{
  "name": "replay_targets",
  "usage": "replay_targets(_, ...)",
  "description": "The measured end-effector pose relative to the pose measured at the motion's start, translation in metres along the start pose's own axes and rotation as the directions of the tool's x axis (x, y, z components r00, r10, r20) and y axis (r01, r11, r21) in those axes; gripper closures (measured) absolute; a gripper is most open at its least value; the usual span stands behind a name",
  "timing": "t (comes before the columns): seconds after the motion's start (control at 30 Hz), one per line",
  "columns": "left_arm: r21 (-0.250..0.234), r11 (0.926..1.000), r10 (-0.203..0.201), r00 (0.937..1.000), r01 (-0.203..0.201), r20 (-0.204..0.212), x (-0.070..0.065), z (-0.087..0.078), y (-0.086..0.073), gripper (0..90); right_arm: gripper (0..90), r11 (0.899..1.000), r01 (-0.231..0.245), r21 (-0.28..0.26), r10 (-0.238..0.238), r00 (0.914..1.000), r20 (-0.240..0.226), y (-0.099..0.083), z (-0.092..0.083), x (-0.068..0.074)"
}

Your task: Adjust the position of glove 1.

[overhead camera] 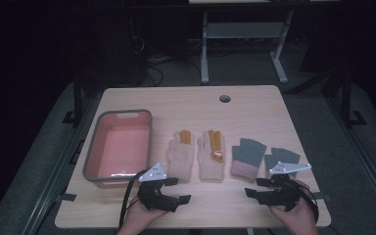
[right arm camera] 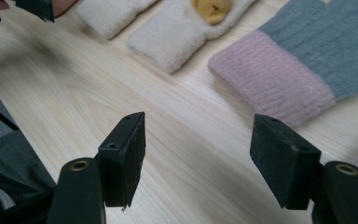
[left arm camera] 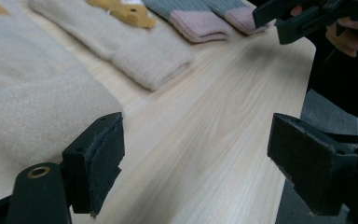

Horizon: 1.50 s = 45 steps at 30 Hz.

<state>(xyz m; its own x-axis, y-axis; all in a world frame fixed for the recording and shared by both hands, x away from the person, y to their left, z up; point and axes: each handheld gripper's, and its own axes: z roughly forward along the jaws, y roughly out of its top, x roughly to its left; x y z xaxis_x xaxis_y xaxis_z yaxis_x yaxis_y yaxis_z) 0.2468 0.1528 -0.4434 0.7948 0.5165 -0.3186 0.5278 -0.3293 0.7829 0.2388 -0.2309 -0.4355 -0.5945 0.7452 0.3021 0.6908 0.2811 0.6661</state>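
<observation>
**Both claws open at the near edge, four gloves laid in a row**

We see a pale wooden surface (overhead camera: 254, 105) with a round hole near its far edge. On its left side sits the largest thing on it, a pink tub (overhead camera: 119, 147) with a grey rim, nothing visible inside it.

To the right of the tub lie four gloves side by side, fingers pointing away from us. The first cream glove (overhead camera: 181, 155) lies just beside the tub, with orange on two fingers. The second cream glove (overhead camera: 211, 154) lies next to it and carries an orange patch with a small bright spot. Further right come two grey gloves with pink cuffs: the larger-looking one (overhead camera: 248, 157) and, at the row's right end, another (overhead camera: 282, 159) partly covered by our right claw's grey plate.

Our left claw (overhead camera: 175, 190) hovers near the front edge, below the tub's corner and the first cream glove; in its own view the jaws stand wide apart over bare wood, a cream cuff just beside one jaw. Our right claw (overhead camera: 255, 187) hovers below the grey gloves, jaws likewise spread, nothing between them, a pink cuff close ahead.
</observation>
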Motion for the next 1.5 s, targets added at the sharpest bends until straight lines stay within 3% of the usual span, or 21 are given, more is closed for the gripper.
replay_targets(0.3,0.005,0.9999,0.016,0.9997,-0.016,-0.017,0.003,-0.003,-0.001,18.8,34.1,0.999,0.022,0.042,-0.02,0.9993,-0.031,0.011,0.008,0.007)
replay_targets(0.6,-0.021,0.9997,-0.009,1.0,0.008,-0.001,0.007,-0.005,-0.001,18.7,32.7,0.996,0.046,0.075,-0.043,0.998,-0.046,0.042,0.02,0.008)
replay_targets(1.03,-0.003,1.0,0.001,1.0,-0.001,-0.002,0.006,-0.002,-0.002,18.7,31.5,0.986,0.092,0.14,-0.086,0.9949,-0.054,0.076,0.034,0.01)
replay_targets(1.23,-0.002,1.0,0.008,1.0,-0.008,0.001,0.007,-0.002,-0.002,18.7,30.8,0.985,0.107,0.137,-0.098,0.9926,-0.072,0.088,0.039,0.012)
replay_targets(1.5,-0.007,1.0,0.002,1.0,-0.002,-0.006,0.006,-0.002,-0.003,18.7,31.2,0.976,0.146,0.164,-0.135,0.9877,-0.079,0.112,0.055,0.013)
